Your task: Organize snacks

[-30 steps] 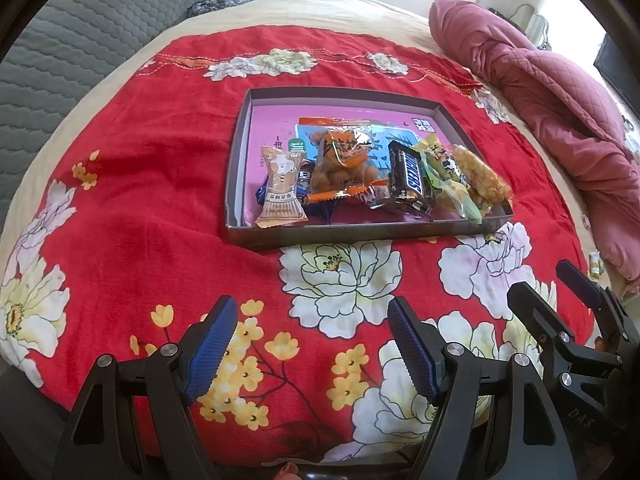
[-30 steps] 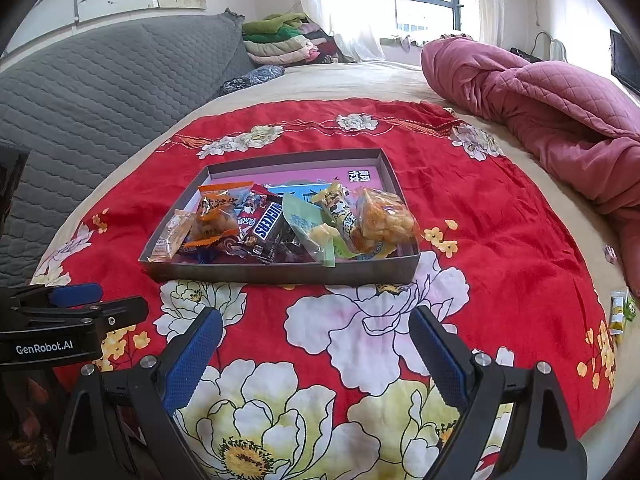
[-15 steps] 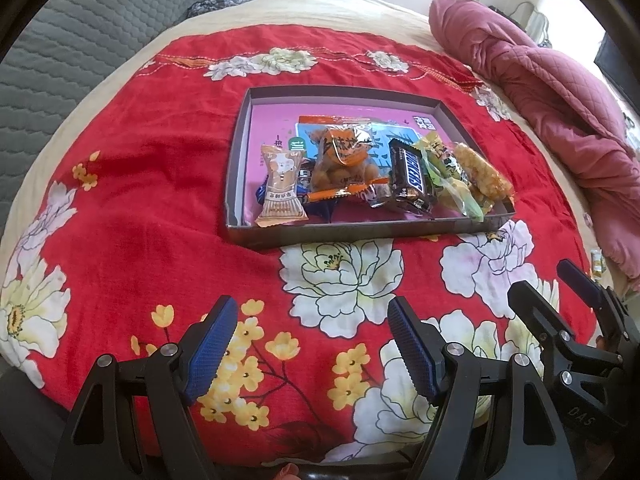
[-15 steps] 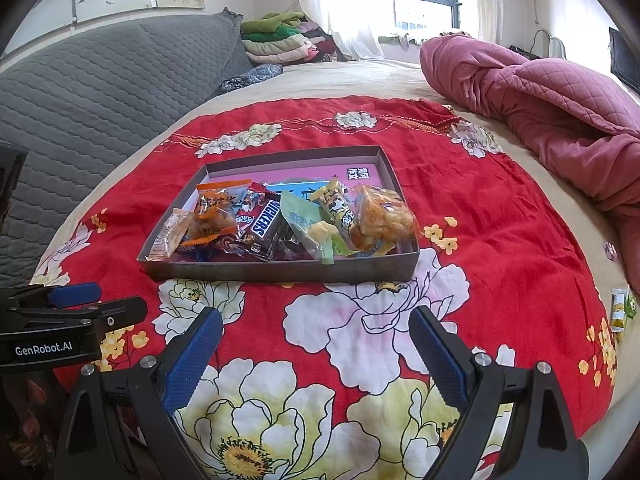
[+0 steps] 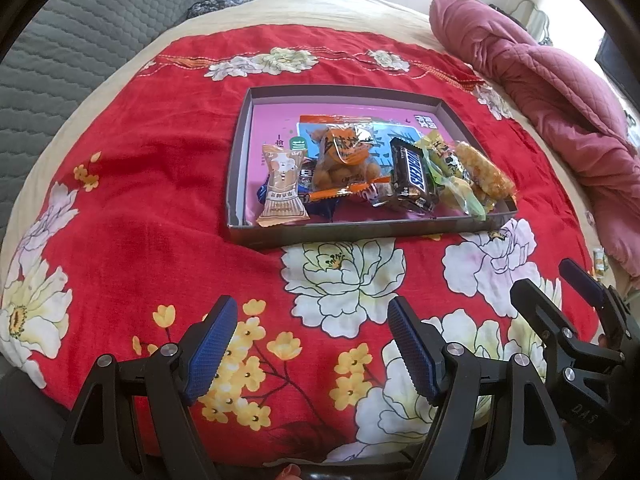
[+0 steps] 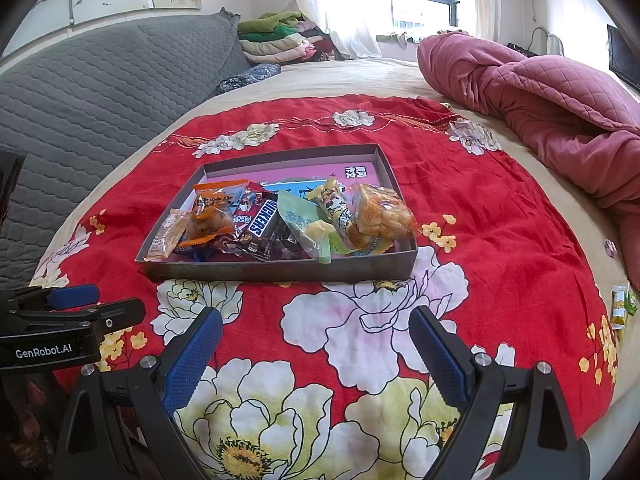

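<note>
Both black blue-padded grippers, left (image 5: 308,344) and right (image 6: 316,354), hover wide apart and empty-handed before the shallow grey cardboard tray (image 6: 280,270) heaped with wrapped snacks (image 6: 280,220), already gathered inside.

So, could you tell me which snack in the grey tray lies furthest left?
The beige sealed packet with a cartoon face, alone at the tray's left edge.

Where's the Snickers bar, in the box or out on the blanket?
In. The Snickers bar lies inside the grey box, among the other snack packets, near its front wall.
</note>
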`<act>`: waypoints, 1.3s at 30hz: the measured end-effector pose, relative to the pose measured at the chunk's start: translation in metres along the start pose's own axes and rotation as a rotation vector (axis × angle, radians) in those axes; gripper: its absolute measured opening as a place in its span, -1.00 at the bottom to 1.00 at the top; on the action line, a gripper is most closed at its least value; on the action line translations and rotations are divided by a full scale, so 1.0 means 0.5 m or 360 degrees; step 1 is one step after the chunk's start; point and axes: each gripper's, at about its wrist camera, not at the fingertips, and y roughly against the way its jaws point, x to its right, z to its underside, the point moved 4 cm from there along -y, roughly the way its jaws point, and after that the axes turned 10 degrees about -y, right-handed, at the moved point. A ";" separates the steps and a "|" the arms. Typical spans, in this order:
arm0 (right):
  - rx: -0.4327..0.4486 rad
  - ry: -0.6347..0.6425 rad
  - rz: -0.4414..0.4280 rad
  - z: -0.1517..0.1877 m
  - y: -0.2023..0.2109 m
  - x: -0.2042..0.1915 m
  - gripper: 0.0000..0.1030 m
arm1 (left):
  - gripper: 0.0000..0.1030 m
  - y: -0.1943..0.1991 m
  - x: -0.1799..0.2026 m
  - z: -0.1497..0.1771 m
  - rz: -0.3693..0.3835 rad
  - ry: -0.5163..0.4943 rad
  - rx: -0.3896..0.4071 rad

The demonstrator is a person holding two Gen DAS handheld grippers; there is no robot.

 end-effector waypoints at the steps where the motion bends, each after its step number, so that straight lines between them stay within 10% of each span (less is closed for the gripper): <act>1: -0.0002 -0.0001 0.0000 0.001 -0.001 0.000 0.83 | 0.53 0.000 0.000 0.000 0.0001 -0.0001 -0.0001; 39: 0.0007 -0.0023 -0.0033 -0.004 -0.016 -0.005 0.84 | 0.52 -0.026 -0.016 -0.006 -0.0081 0.0036 0.0049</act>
